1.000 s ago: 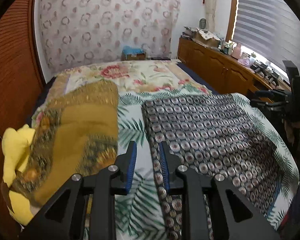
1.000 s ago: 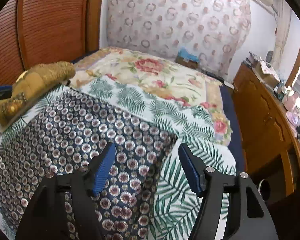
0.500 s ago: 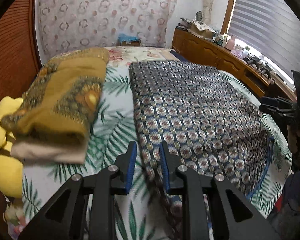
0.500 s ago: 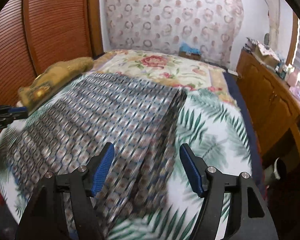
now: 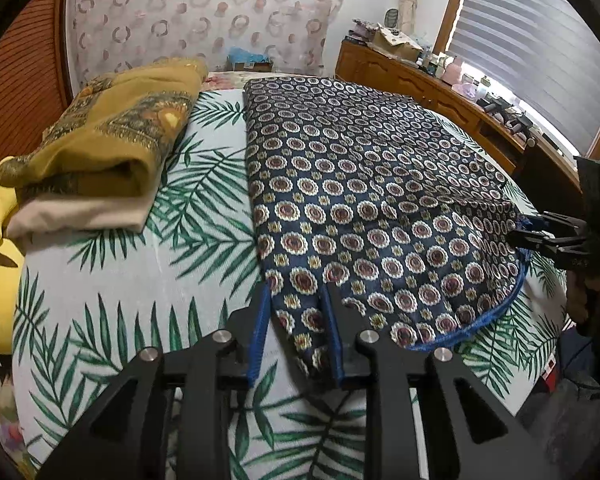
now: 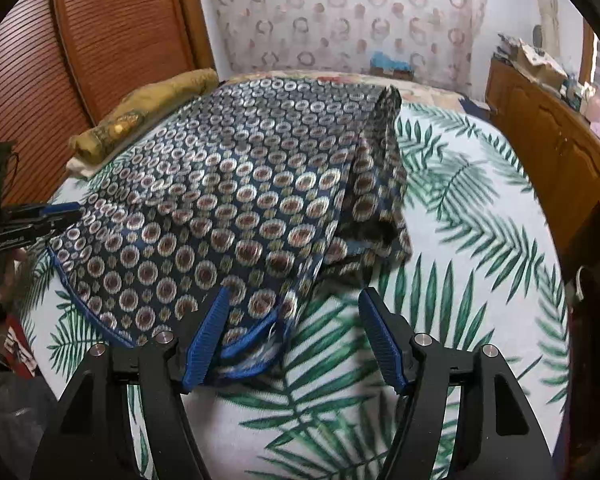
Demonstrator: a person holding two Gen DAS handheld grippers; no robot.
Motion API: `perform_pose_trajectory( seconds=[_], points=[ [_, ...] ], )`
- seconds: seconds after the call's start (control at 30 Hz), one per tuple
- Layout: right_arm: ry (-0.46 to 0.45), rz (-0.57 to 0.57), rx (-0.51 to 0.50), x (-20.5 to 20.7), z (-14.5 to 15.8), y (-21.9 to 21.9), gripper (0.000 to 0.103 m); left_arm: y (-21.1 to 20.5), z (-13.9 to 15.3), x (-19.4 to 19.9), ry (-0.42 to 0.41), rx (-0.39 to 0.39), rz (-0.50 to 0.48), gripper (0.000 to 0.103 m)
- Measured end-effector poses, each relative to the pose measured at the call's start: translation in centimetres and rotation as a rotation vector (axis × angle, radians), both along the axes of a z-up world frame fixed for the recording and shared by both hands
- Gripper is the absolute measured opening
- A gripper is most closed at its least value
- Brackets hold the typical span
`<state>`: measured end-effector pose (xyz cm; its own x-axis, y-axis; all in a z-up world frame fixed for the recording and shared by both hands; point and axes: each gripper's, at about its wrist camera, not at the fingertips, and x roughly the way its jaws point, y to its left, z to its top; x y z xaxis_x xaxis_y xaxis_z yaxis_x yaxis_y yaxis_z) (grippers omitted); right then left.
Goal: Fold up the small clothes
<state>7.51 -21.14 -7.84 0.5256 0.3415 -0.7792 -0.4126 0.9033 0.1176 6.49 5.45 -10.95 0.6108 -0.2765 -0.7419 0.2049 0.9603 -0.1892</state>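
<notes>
Gripping the patterned cloth [image 5: 360,184] corner so it can be folded, the left tongs [image 5: 296,320] pinch it while the right tongs [image 6: 296,332], closing, have its other corner between unpressed jaws.

The left wrist camera sits just behind its own fingers [image 5: 262,320], looking steeply down along them over the near edge of the bed [image 5: 112,280] toward the curtained wall [image 5: 204,12] at 12 o'clock. The right wrist camera looks the same way from further right. Both share the patterned cloth [image 5: 360,184] [image 6: 204,184]; each sees the other gripper, at 3 o'clock [image 5: 540,236] and 9 o'clock [image 6: 60,212].
</notes>
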Motion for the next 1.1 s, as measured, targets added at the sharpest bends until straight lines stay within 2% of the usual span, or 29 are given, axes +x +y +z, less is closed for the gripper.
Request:
perform_pose_trajectory(
  seconds=[0.17, 0.23, 0.33, 0.47, 0.67, 0.73, 0.8, 0.83, 0.87, 0.9, 0.97, 1.1],
  points=[
    [0.005, 0.001, 0.004, -0.7, -0.4, 0.4, 0.064, 0.3, 0.0, -0.3, 0.0, -0.003, 0.002, 0.025],
    [0.006, -0.003, 0.006, -0.7, -0.4, 0.4, 0.06, 0.2, 0.0, -0.3, -0.004, 0.001, 0.004, 0.025],
    [0.003, 0.004, -0.006, -0.8, -0.5, 0.6, 0.046, 0.1, 0.0, -0.5, -0.008, 0.002, 0.019, 0.025],
    [0.008, 0.029, -0.001, -1.3, -0.5, 0.9, 0.026, 0.6, -0.2, -1.1, -0.006, -0.061, 0.051, 0.025],
    [0.022, 0.044, 0.042, -1.8, -0.5, 1.1, 0.024, 1.0, -0.2, -1.9, 0.007, -0.101, 0.054, 0.025],
    [0.017, 0.043, 0.039, -1.9, -0.6, 1.2, 0.019, 0.9, -0.2, -1.9, 0.005, -0.094, 0.053, 0.025],
    [0.017, 0.044, 0.048, -1.8, -0.6, 1.1, 0.009, 0.8, -0.2, -1.9, 0.001, -0.087, 0.049, 0.024],
    [0.017, 0.044, 0.054, -1.7, -0.6, 1.0, 0.007, 0.7, -0.3, -1.8, -0.001, -0.089, 0.04, 0.022],
    [0.016, 0.047, 0.064, -1.7, -0.6, 1.0, 0.004, 0.6, -0.4, -1.8, 0.004, -0.099, 0.022, 0.006],
    [0.015, 0.05, 0.076, -1.7, -0.6, 0.9, 0.002, 0.6, -0.4, -1.7, 0.009, -0.119, 0.007, 0.002],
    [0.002, 0.048, 0.117, -1.8, -0.3, 0.6, 0.002, 0.6, 0.3, -1.9, -0.018, -0.13, 0.002, 0.0],
    [-0.051, 0.039, 0.188, -1.8, 1.6, -0.1, 0.001, 0.7, 3.7, -2.0, -0.118, -0.184, -0.005, 0.0]
  ],
)
